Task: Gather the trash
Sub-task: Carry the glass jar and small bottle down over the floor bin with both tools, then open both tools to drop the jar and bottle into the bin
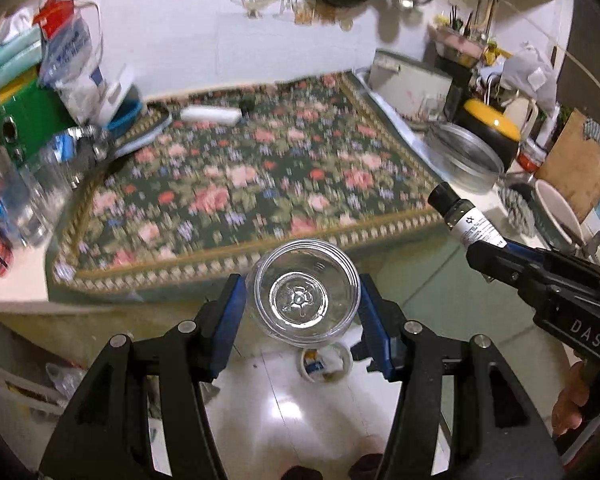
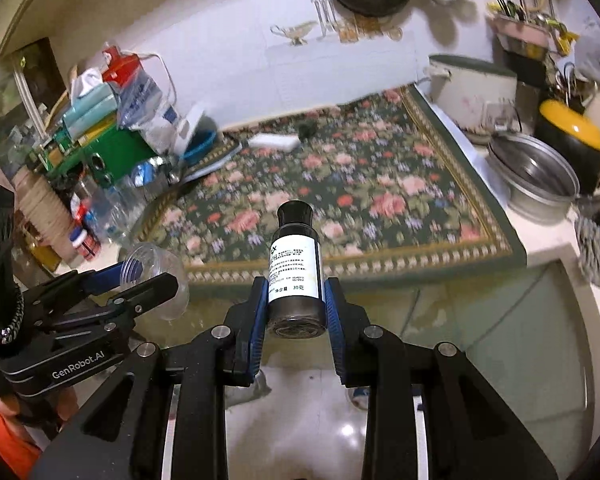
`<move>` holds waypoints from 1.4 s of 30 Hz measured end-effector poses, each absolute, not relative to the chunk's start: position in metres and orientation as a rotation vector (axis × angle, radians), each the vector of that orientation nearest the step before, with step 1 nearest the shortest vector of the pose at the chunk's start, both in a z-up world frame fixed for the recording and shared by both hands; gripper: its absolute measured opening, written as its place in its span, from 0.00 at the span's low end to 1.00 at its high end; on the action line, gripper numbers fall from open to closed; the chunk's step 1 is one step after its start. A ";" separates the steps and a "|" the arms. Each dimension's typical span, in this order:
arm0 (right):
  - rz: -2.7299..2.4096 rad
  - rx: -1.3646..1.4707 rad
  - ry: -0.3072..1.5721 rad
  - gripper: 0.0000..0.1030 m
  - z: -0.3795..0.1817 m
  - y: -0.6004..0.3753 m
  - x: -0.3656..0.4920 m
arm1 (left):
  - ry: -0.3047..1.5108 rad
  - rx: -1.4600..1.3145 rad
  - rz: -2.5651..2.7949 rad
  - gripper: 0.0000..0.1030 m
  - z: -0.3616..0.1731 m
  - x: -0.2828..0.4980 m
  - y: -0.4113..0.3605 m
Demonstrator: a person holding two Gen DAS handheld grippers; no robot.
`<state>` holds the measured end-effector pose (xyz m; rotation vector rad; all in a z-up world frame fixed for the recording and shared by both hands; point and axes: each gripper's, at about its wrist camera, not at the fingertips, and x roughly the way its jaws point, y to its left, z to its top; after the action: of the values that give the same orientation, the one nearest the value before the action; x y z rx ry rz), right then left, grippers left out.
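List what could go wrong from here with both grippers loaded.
1. The clear plastic jar sits between the left gripper pads by its smooth round wall, over open floor; it could slip out and drop.
2. The right gripper clamps only the base of the dark bottle, so a quick swing might lever it loose.
3. The loaded grippers are close together and could knock.

**Colours and patterns across the counter**

The cloth [image 1: 260,176] is dark green with pink and red roses, small blue flowers, and a gold, tooth-patterned border. The clear plastic jar [image 1: 302,294] shows a star-like moulding on its base. The dark bottle [image 2: 296,272] has a black cap and a white label with black print. Both grippers are black with blue finger pads [image 1: 228,320]. Far right sits a black pot with a yellow lid [image 2: 572,130]; far left, a green box [image 2: 112,152].
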<state>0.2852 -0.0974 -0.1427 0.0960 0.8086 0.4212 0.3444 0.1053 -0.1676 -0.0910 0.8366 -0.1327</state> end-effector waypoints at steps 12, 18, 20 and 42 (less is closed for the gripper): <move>0.382 0.012 1.002 0.25 -0.287 -0.173 0.312 | 1.051 -0.203 -0.097 0.54 -0.349 0.371 0.035; 0.360 0.016 1.138 0.25 -0.397 -0.201 0.340 | 1.179 -0.264 -0.112 0.54 -0.467 0.387 0.006; 0.365 0.021 1.161 0.25 -0.423 -0.204 0.347 | 1.219 -0.278 -0.135 0.54 -0.502 0.394 -0.001; 0.420 -0.069 1.135 0.47 -0.457 -0.183 0.376 | 1.248 -0.281 -0.123 0.67 -0.546 0.435 0.002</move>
<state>0.3757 -0.1826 -0.4575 -0.0690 1.1348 0.4203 0.4354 0.0016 -0.5462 -0.2814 1.2475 -0.1232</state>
